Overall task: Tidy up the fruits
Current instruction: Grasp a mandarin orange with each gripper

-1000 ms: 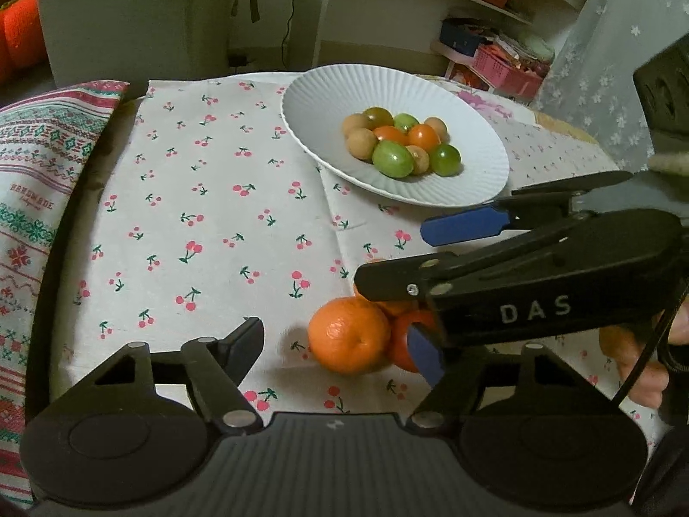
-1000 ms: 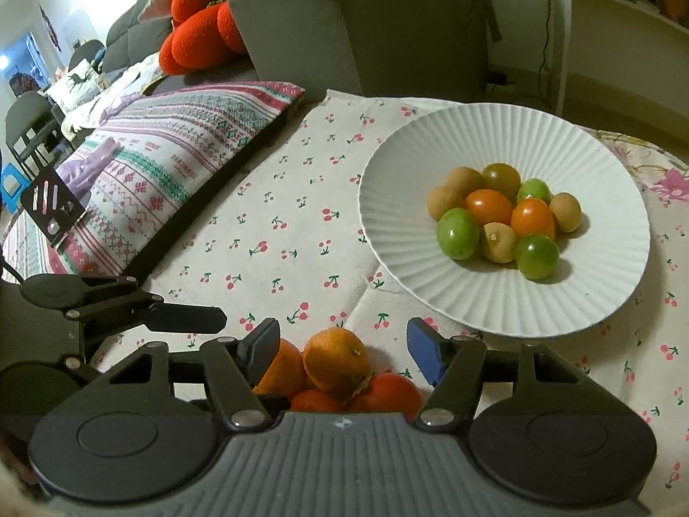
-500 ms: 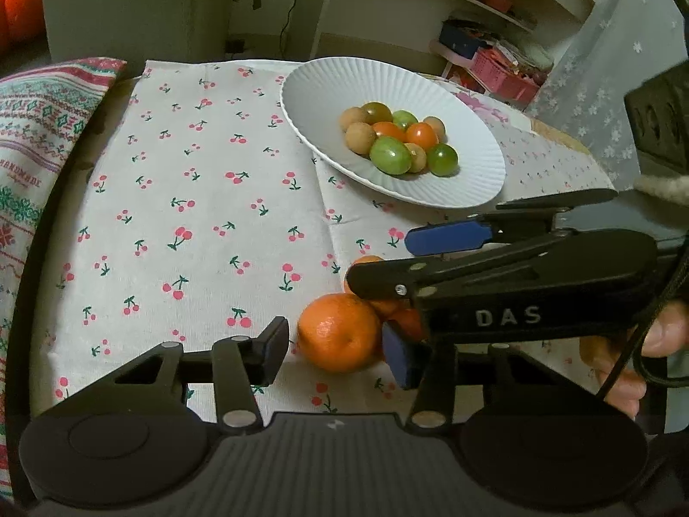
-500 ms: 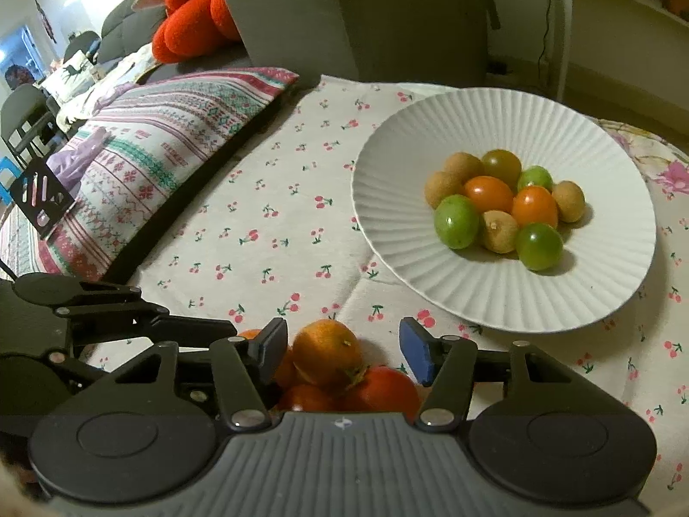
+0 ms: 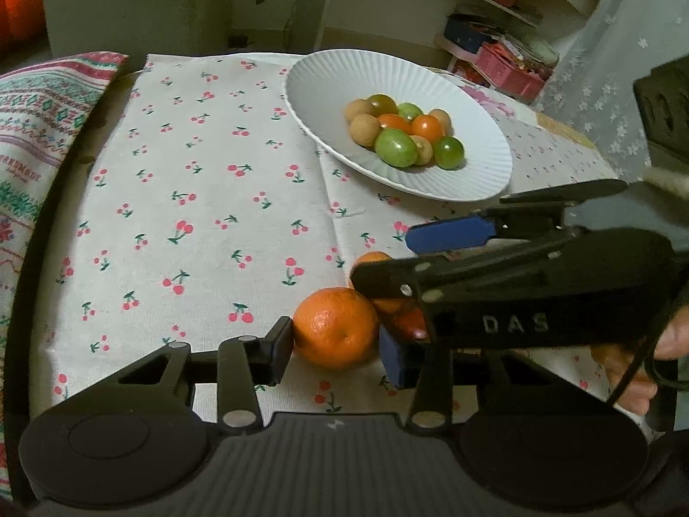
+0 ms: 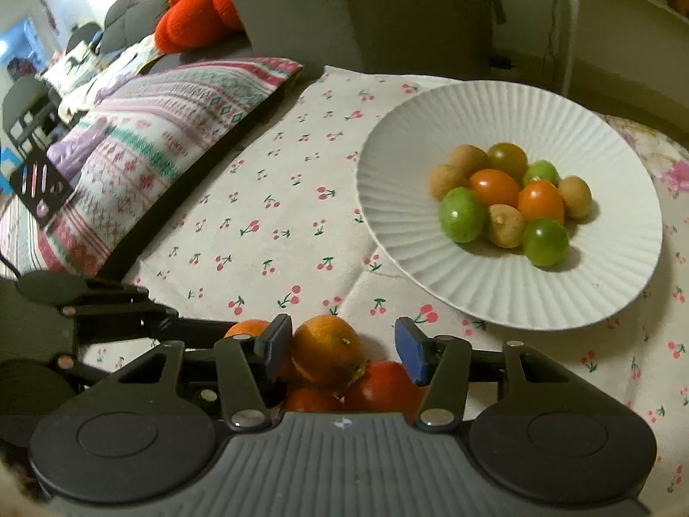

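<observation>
A cluster of tangerines and red fruits lies on the cherry-print cloth near the front edge. In the left wrist view, my left gripper [image 5: 336,347] has its jaws closed against the nearest tangerine [image 5: 335,327]. My right gripper [image 6: 340,344] is open; another tangerine [image 6: 327,349] and a red fruit [image 6: 383,385] lie between its jaws. It reaches across in the left wrist view [image 5: 430,258]. A white ribbed plate [image 5: 327,86] holds several small green, orange and tan fruits [image 5: 396,146]; it also shows in the right wrist view [image 6: 430,129].
A striped patterned cushion [image 6: 142,146] lies along the left edge of the table [image 5: 193,163]. A grey armchair [image 6: 344,17] stands behind the table. Shelves with clutter [image 5: 495,38] stand at the back right.
My left gripper has closed in from wide open until its fingers touch the nearest tangerine. The right gripper has narrowed a little and shifted slightly over the fruit cluster.
</observation>
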`<state>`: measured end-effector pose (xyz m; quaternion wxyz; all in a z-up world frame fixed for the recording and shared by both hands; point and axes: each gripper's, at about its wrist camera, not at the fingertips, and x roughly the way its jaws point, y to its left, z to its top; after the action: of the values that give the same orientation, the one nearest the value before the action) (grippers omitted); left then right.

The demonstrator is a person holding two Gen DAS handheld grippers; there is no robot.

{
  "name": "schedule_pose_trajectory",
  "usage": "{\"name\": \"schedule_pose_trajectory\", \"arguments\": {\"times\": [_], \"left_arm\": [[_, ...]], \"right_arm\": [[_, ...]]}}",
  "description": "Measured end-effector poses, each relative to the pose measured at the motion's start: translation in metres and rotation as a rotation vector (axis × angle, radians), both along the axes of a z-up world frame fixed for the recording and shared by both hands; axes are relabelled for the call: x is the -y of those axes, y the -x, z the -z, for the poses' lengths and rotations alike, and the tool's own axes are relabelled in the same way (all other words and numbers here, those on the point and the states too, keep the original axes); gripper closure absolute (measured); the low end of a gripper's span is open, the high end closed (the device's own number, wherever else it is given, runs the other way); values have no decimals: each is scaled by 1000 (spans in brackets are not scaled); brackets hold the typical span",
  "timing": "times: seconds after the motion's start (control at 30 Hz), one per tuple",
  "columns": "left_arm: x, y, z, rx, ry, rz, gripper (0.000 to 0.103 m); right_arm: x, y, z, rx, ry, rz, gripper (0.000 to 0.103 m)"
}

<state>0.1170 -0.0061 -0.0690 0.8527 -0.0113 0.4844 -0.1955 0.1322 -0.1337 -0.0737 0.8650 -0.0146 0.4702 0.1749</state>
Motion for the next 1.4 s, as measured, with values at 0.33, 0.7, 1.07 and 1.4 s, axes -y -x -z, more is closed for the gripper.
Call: {"name": "schedule_pose_trajectory", "arguments": {"times": [0.33, 0.7, 1.07, 1.4], "left_arm": [[-6, -4, -3, 39, -102, -27, 61], [-29, -12, -11, 53, -102, -140, 61], [-25, -11, -11, 67, -103, -132, 61], [-24, -11, -11, 71, -104, -127, 61]], "right_arm": [[2, 0, -4, 18, 13, -33, 58], [-26, 16, -3, 65, 75, -236, 46], [-46, 22, 2, 136, 213, -310, 74], [-46, 20, 4, 133, 208, -283, 73]]}}
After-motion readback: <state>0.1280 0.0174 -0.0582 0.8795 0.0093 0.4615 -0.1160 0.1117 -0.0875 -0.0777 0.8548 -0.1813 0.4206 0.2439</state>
